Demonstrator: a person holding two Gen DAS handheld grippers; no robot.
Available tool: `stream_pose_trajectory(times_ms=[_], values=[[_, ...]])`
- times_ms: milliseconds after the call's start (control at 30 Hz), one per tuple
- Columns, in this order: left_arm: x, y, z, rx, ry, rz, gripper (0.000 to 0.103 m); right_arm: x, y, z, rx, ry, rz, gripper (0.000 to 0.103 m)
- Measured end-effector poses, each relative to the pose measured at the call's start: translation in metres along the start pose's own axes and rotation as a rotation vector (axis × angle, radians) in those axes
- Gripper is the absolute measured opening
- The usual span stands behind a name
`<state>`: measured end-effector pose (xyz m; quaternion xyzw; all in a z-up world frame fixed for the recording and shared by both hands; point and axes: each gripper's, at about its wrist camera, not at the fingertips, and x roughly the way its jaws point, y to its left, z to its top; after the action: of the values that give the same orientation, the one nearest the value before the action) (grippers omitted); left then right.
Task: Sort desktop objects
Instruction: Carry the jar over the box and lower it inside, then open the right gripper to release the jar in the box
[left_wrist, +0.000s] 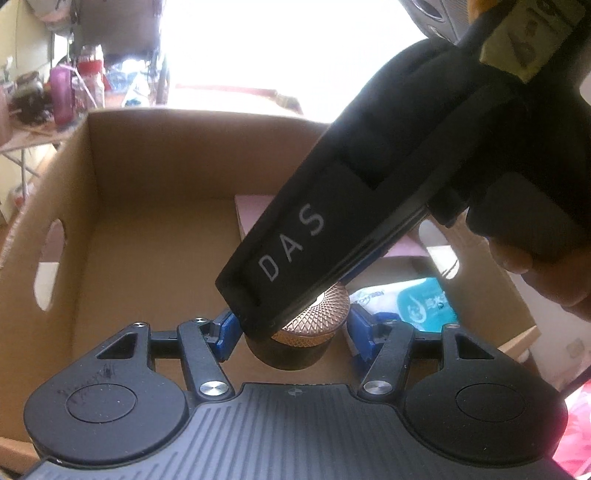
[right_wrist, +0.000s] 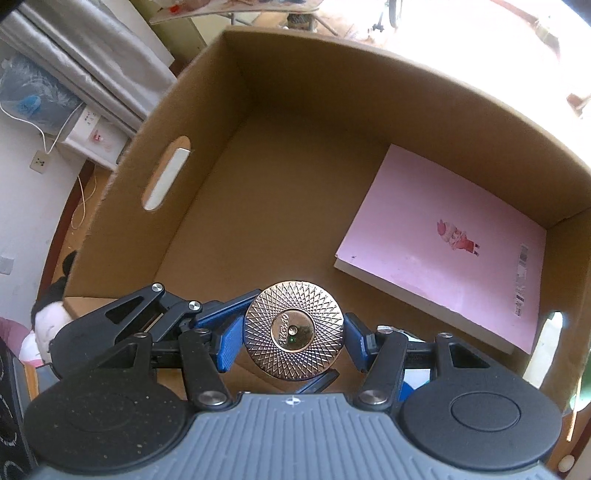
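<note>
A dark jar with a knurled rose-gold lid hangs over an open cardboard box. My left gripper is shut on the jar's body, its blue pads against the sides. The right gripper's black housing reaches down over the lid from the upper right and hides part of it. In the right wrist view my right gripper is shut on the lid, and the left gripper's linkage shows beneath it. A pink book lies flat on the box floor.
A blue and white wipes pack lies at the box's near right. The box has a hand slot in its left wall. A cluttered side table with bottles stands beyond. A person's hand holds the right gripper.
</note>
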<state>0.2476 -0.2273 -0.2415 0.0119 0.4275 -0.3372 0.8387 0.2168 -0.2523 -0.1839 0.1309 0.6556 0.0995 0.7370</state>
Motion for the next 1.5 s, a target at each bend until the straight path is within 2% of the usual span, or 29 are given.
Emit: stream_pose_trajectory(times_ms=[233, 600, 767, 1033, 1267, 1300, 1400, 1467, 1500], values=[[0.012, 0.009, 0.005, -0.024, 0.064, -0.008, 0.061, 0.016, -0.01, 0.002, 0.015, 0.024, 0.018, 0.061], [0.012, 0.023, 0.009, -0.045, 0.084, -0.01, 0.061, 0.042, -0.023, 0.001, 0.077, 0.035, -0.008, 0.061], [0.007, 0.03, 0.009, -0.058, 0.088, 0.001, 0.061, 0.042, -0.016, 0.001, 0.042, 0.003, -0.041, 0.061], [-0.008, 0.038, 0.007, -0.082, 0.051, 0.028, 0.061, 0.043, -0.008, -0.003, 0.008, -0.01, -0.076, 0.061], [-0.027, 0.041, 0.007, -0.106, 0.008, 0.081, 0.061, 0.033, -0.011, -0.015, 0.01, -0.04, -0.054, 0.062], [-0.031, 0.042, 0.007, -0.113, 0.001, 0.09, 0.061, 0.029, -0.013, -0.017, -0.03, -0.048, -0.044, 0.062], [-0.043, 0.04, 0.008, -0.142, -0.033, 0.105, 0.062, 0.015, -0.014, -0.026, -0.033, -0.091, -0.018, 0.062], [-0.047, 0.025, 0.001, -0.145, -0.049, 0.121, 0.062, 0.002, -0.013, -0.033, -0.041, -0.134, -0.004, 0.062], [-0.042, 0.016, 0.01, -0.142, -0.055, 0.128, 0.062, -0.004, -0.013, -0.036, -0.045, -0.155, 0.003, 0.062]])
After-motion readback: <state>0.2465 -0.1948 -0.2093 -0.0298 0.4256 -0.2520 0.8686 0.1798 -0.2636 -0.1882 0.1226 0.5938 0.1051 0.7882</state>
